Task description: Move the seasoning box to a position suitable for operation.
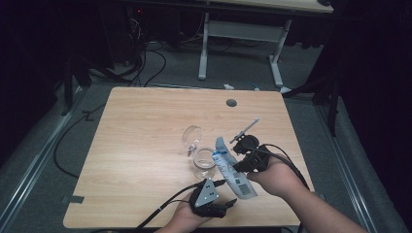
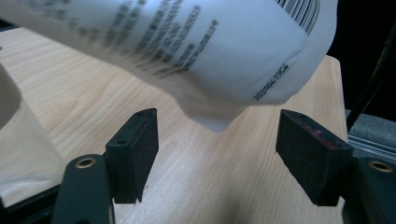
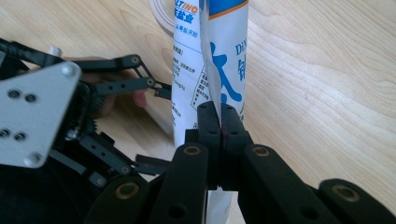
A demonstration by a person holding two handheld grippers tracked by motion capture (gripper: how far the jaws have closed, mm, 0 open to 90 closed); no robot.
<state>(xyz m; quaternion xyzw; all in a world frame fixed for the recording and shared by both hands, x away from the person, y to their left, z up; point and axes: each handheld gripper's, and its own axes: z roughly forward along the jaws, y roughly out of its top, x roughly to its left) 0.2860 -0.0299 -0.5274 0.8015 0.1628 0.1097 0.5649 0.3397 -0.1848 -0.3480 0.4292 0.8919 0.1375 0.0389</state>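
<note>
A white and blue printed pouch [image 1: 232, 171] hangs tilted over the table's front right, its top leaning toward a clear glass jar [image 1: 204, 163]. My right gripper [image 1: 241, 166] is shut on the pouch's edge; the right gripper view has both jaws [image 3: 219, 126] pinched on the pouch [image 3: 212, 56]. My left gripper [image 1: 227, 205] sits near the front edge, below the pouch's lower end. Its jaws [image 2: 219, 154] stand open, and the pouch's bottom corner [image 2: 210, 70] hangs just above the gap, clear of both pads.
The jar's hinged lid [image 1: 192, 136] stands open behind it. A round cable hole [image 1: 231, 103] is at the table's back. Cables trail from both grippers over the front edge. A white-legged desk [image 1: 240, 34] stands behind the table.
</note>
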